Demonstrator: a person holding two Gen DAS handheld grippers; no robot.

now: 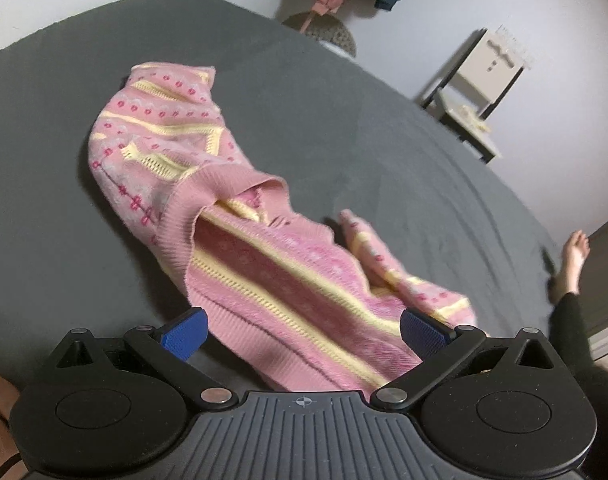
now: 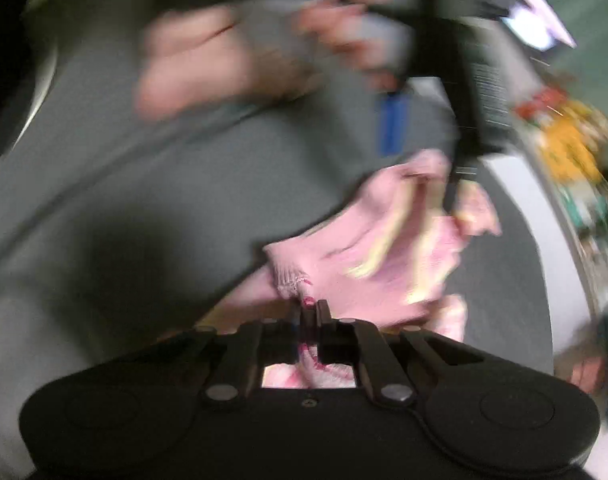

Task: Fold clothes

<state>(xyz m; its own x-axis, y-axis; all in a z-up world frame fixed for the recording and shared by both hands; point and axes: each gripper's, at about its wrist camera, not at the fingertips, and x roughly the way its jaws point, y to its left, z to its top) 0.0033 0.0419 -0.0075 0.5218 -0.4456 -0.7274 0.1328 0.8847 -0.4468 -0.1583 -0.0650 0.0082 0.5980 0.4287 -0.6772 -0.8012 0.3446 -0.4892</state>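
Although the right wrist view is heavily blurred, both views agree on the layout: a dark grey fabric-covered surface (image 1: 364, 128) fills the scene, and a pink knitted sweater with yellow stripes and small red motifs (image 1: 192, 152) lies on it in a loose, bunched heap, not laid flat. In the left wrist view the garment runs from the far left to the near right, with a ribbed opening gaping near its middle and a near portion passing between the fingers of the left gripper.

The knit is judged soft, light and limp. It offers no stiffness, so it drapes from any hold point, and a single-layer pinch is likely to stretch it. The open pattern may snag on a finger edge. Ribbed bands at the hem, cuff or neck are the firmest places to take hold.

The left gripper (image 1: 304, 330) stands wide open, its blue textured pads (image 1: 184, 336) set either side of the fabric and clamping nothing. The right gripper (image 2: 313, 312) has its fingers drawn together on a fold of the pink knit, next to a ribbed band (image 2: 290, 278), with more fabric bunched behind the fingers.

A small white cabinet (image 1: 484, 76) stands against the far right wall.
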